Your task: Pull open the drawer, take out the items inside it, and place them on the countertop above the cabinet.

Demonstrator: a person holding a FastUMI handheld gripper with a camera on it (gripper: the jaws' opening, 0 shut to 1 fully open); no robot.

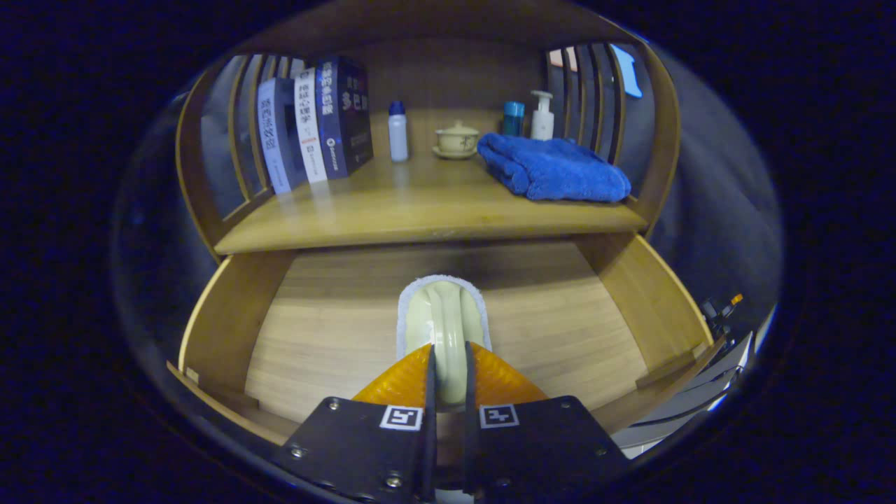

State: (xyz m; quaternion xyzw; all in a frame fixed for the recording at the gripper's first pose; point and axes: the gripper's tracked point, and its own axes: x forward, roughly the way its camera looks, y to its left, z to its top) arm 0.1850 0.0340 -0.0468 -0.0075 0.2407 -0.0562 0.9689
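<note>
The drawer (448, 280) stands pulled well out from under the desk (420, 210), so the opening step looks done. The claw (448, 371) is clamped on a pale cream item with a raised handle-like ridge and a white fuzzy edge, apparently a brush or pad (442, 315); both fingers press on the ridge from either side. The item sits over the middle of the drawer floor, and whether it is resting on the wood or already lifted just clear cannot be told. No other item shows on the visible part of the drawer floor, though the near strip is hidden behind the claw. What remains, by this judgement, is to raise the item out and set it on the desk above. That surface is partly taken: a row of books (315, 122) leans at the left, a small white bottle (397, 131) and a lidded cup (456, 140) stand toward the back, a pump bottle (541, 115) and a teal container (513, 117) sit behind a folded blue towel (553, 168) on the right. The bare wood at the front centre looks the easiest landing spot. The desk's front edge overhangs the rear of the drawer, so a straight lift could catch it.
</note>
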